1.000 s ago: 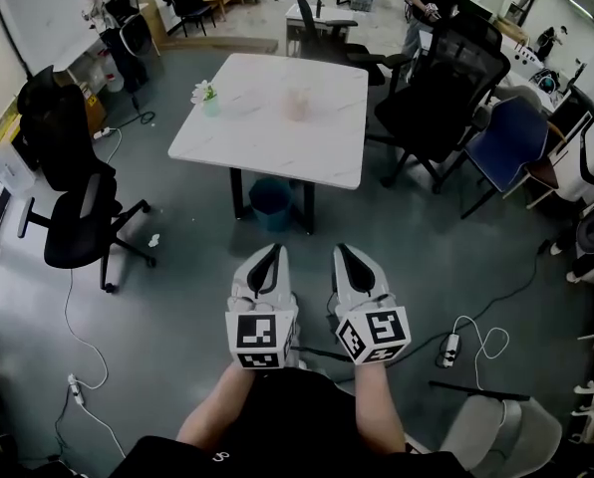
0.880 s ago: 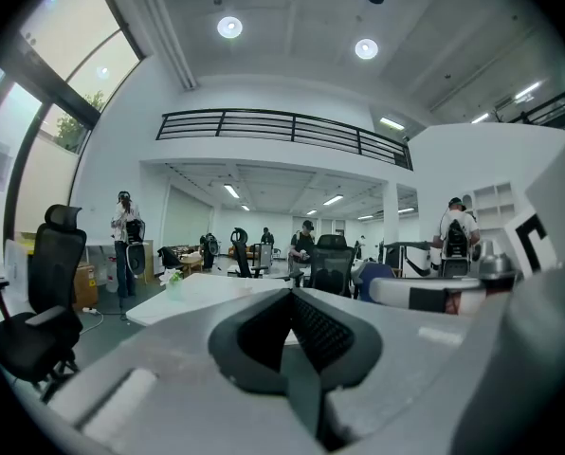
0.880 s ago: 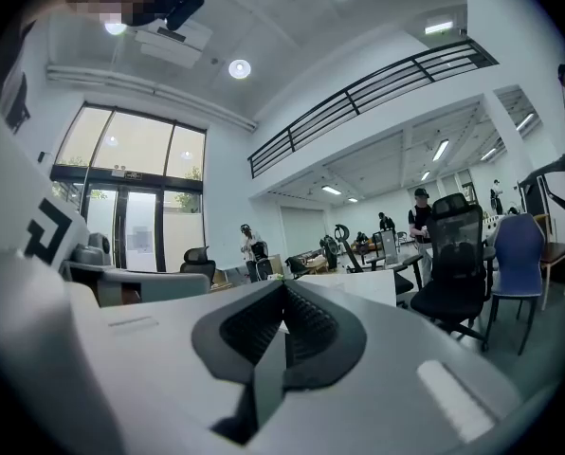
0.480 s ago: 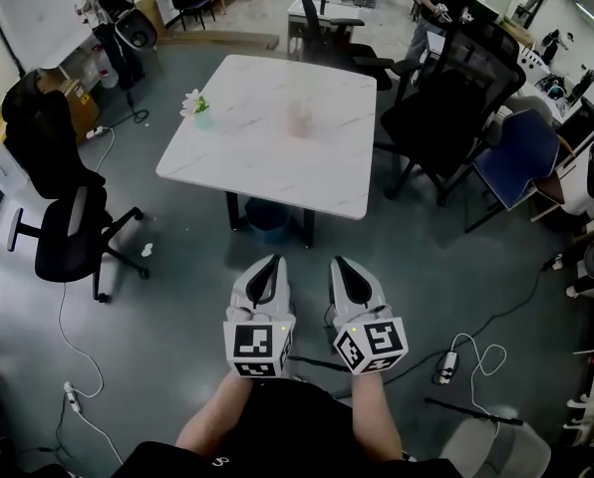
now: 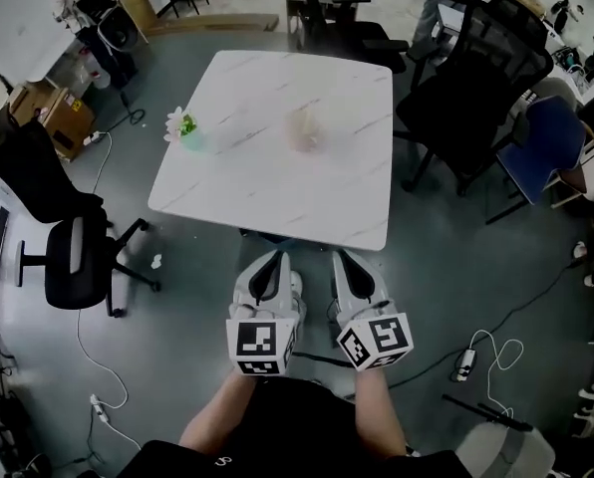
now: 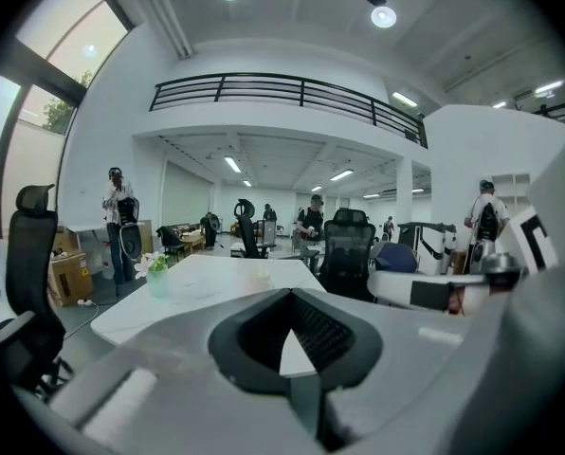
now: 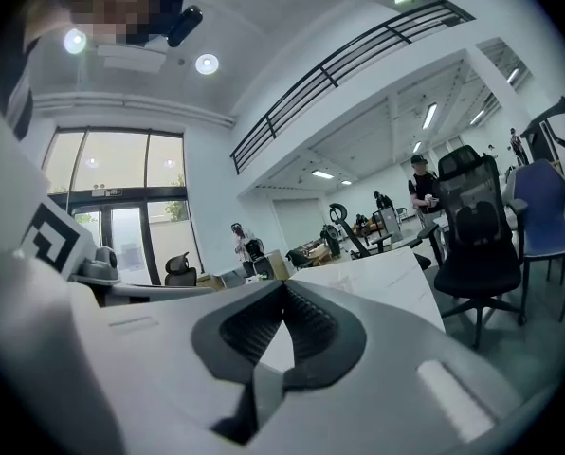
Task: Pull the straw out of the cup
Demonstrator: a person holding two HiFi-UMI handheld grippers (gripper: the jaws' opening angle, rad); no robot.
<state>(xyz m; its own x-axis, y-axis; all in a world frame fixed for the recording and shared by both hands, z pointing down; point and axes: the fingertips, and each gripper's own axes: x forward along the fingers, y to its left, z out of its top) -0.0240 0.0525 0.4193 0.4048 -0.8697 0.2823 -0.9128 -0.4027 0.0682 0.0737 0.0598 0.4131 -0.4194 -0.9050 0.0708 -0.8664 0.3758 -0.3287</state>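
just short of the table's (image 5: 257, 192) near edge, left gripper (image 5: 274, 256) and right gripper (image 5: 343, 256) sit side by side, jaws pressed together, empty; the blurred cup (image 5: 303, 128) stands mid-table, well apart from both

Cup (image 5: 303, 128): pale pinkish, translucent, blurred, looks upright. It stands on the white marble table (image 5: 267, 182), near the middle and slightly toward the far edge. The straw is too blurred to make out.

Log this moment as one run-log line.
phase: pre-grasp | left gripper: shut, empty | right gripper: shut, empty | cup: on table, untouched, beyond both grippers
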